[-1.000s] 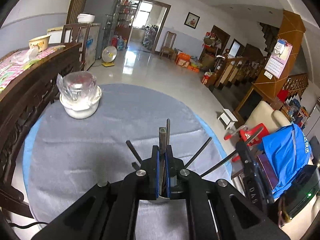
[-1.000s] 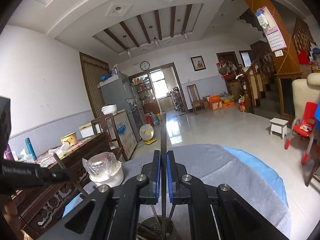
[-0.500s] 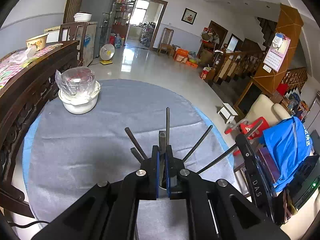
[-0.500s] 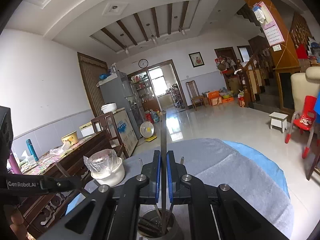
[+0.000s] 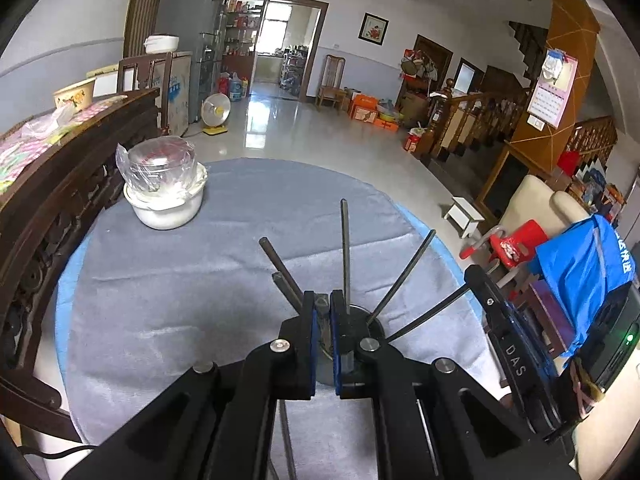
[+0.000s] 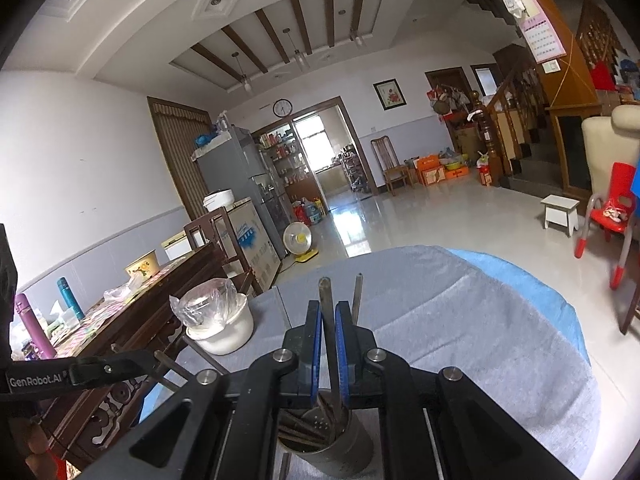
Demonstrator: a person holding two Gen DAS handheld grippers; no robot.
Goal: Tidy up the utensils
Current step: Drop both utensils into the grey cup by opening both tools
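Observation:
A steel utensil cup stands on the grey tablecloth, directly under both grippers; its rim also shows in the left wrist view. Several dark chopsticks fan out of it. My left gripper is shut on a dark chopstick whose top sits between the blue pads. My right gripper is shut on another dark chopstick that runs down into the cup. The right gripper body shows at right in the left view; the left one at left in the right view.
A white bowl holding a plastic-wrapped glass sits at the table's far left, also in the right wrist view. A dark carved wooden bench borders the left edge. A chair with blue cloth stands to the right.
Both grippers have lowered their chopsticks toward the cup; much less of each stick pokes above the pads. The cup and its chopsticks now show more fully.

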